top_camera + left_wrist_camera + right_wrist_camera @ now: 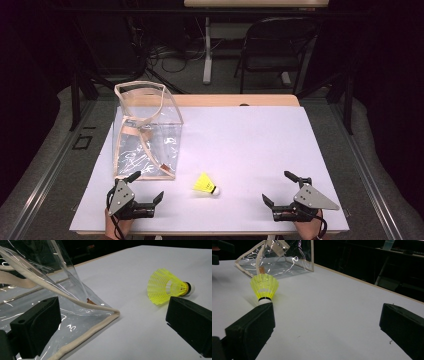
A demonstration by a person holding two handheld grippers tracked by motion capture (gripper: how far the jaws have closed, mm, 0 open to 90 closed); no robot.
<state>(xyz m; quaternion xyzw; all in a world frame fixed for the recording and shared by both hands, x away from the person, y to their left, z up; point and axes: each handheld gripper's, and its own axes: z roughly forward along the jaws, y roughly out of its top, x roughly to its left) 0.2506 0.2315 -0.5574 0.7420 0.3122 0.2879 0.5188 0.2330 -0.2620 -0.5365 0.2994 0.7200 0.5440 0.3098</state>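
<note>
- A white table (250,140) seen from above, with dark floor and a black chair (272,45) beyond its far edge.
- A yellow shuttlecock (206,184) lies on its side near the table's near edge, between the two grippers and closer to the left one; its white cork tip points right.
- A clear plastic bag (147,132) with beige trim stands open on the left side of the table, just far-left of the shuttlecock, not touching it.
- The left gripper (148,187) rests at the near left, one jaw just beside the bag's near corner; its jaws are spread wide with nothing between them.
- The right gripper (277,187) rests at the near right, well apart from the shuttlecock; its jaws are also spread wide and hold nothing.
</note>
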